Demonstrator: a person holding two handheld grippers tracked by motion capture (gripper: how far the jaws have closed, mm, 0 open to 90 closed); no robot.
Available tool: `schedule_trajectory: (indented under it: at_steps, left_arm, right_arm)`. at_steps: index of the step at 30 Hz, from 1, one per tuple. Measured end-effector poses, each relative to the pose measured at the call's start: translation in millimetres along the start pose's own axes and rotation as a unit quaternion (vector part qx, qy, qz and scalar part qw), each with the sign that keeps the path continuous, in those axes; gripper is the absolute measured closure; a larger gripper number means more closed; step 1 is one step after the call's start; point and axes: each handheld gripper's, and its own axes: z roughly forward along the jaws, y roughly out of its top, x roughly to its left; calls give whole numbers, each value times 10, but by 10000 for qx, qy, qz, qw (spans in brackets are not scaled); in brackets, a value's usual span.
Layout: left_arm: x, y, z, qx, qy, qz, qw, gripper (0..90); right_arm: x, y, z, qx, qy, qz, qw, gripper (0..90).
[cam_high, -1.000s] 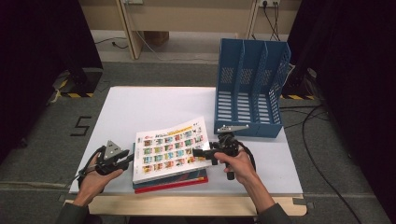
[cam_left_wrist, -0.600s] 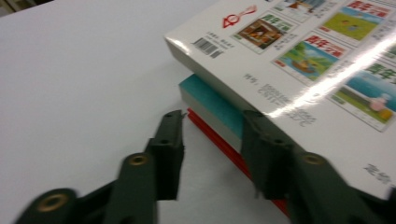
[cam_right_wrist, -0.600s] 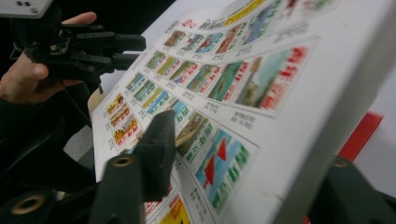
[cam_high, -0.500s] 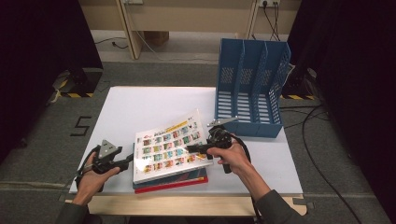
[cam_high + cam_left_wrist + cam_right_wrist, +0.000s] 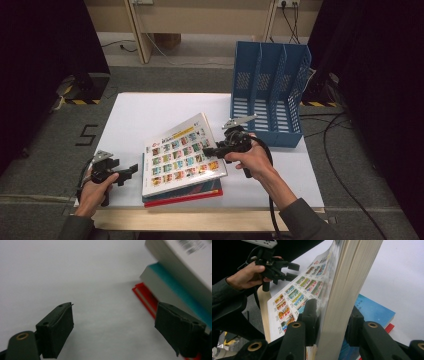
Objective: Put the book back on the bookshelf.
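A thick book with a colourful picture-grid cover (image 5: 180,152) tops a stack at the table's front middle. Its right edge is raised off the blue book (image 5: 212,185) and the red book (image 5: 185,199) beneath. My right gripper (image 5: 210,150) is shut on that raised edge; in the right gripper view the jaws of this gripper (image 5: 332,315) clamp the book's page block (image 5: 342,290) above the blue cover (image 5: 374,312). My left gripper (image 5: 131,170) rests left of the stack, open and holding nothing. The left gripper view has its jaws (image 5: 115,317) wide apart, with the red book (image 5: 145,298) just to the right.
A blue slotted file rack (image 5: 267,95) stands at the back right of the white table (image 5: 150,110). A wooden strip runs along the table's front edge. Cables trail on the floor to the right.
My right gripper has moved left and up with the top book's edge, so the book tilts more steeply. The left gripper has barely moved.
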Motion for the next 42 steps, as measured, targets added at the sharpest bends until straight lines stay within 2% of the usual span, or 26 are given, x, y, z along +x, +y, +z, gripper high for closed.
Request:
schedule_trajectory:
  at_steps: [3, 6, 10, 11, 12, 13, 14, 15, 17, 19, 20, 21, 22, 24, 25, 26, 27, 28, 29, 30, 31, 32, 34, 38, 39, 42]
  left_arm:
    - [-45, -8, 43, 228, 149, 379, 9989, 150]
    - [-108, -29, 88, 347, 192, 580, 9975, 134]
    - [-133, -27, 106, 348, 125, 573, 9977, 105]
    - [-125, -23, 100, 319, 85, 510, 9982, 105]
    - [-87, -16, 56, 158, -16, 241, 9996, 175]
    - [-87, -16, 56, 158, -16, 241, 9996, 185]
    - [-62, -26, -21, 7, 88, 110, 9999, 204]
    - [-62, -26, -21, 7, 88, 110, 9999, 208]
    - [-42, -24, -94, -184, 44, -72, 9998, 209]
    - [-55, -10, -132, -258, 42, -26, 9997, 266]
    - [-101, -7, -126, -158, -162, -26, 9997, 349]
    - [-101, -7, -126, -158, -162, -26, 9997, 435]
    - [-127, -1, -125, -140, -249, -59, 9996, 477]
    - [-217, 34, -137, -188, -305, 57, 9993, 500]
    - [-217, 34, -137, -188, -305, 57, 9993, 518]
    - [-257, 44, -138, -199, -389, 101, 9990, 520]
    - [-363, 73, -156, -279, -358, 364, 9983, 543]
    - [-363, 73, -156, -279, -358, 364, 9983, 518]
    - [-406, 105, -175, -304, -300, 464, 9980, 518]
    - [-442, 119, -173, -309, -336, 531, 9975, 354]
    - [-520, 131, -152, -302, -378, 601, 9970, 304]
    - [-520, 131, -152, -302, -378, 601, 9970, 329]
    - [-561, 160, -150, -236, -243, 755, 9966, 319]
    - [-549, 156, -137, -228, -282, 640, 9973, 291]
    - [-559, 154, -129, -175, -269, 686, 9971, 312]
    - [-575, 138, -107, -137, -304, 724, 9968, 335]
  right_arm:
    - [10, 20, -2, -14, 1, -1, 10000, 687]
    - [23, 90, 18, 34, 39, 8, 10000, 689]
    - [67, 164, 98, 99, 135, 14, 9999, 689]
    - [67, 164, 98, 99, 135, 14, 9999, 689]
    - [101, 195, 157, 144, 175, -5, 9997, 690]
    - [101, 195, 157, 144, 175, -5, 9997, 690]
    - [136, 226, 197, 194, 180, -91, 9996, 694]
    - [136, 226, 197, 194, 180, -91, 9996, 694]
    - [141, 243, 200, 173, 207, -49, 9996, 700]
    - [140, 241, 198, 128, 204, -17, 9997, 701]
    - [137, 244, 189, 121, 231, -38, 9997, 701]
    - [135, 248, 180, 103, 228, -14, 9997, 701]
    - [134, 254, 165, 84, 211, -5, 9997, 701]
    - [140, 276, 113, 77, 166, -35, 9998, 701]
    - [140, 276, 113, 77, 166, -35, 9998, 701]
    - [153, 297, 16, 21, 122, -55, 9999, 706]
    - [152, 308, -50, -22, 97, -63, 9999, 707]
    - [149, 313, -112, -66, 93, -63, 9999, 708]
    - [149, 313, -112, -66, 93, -63, 9999, 708]
    - [152, 308, -191, 4, 137, -63, 9999, 696]
    - [158, 295, -213, 13, 110, -39, 9999, 691]
    - [158, 295, -213, 13, 110, -39, 9999, 691]
    - [156, 276, -235, 57, 37, -16, 10000, 682]
    - [103, 249, -203, 26, 120, 166, 9998, 671]
    - [83, 240, -154, 71, 171, 252, 9995, 664]
    - [81, 234, -77, 302, 138, 233, 9992, 660]
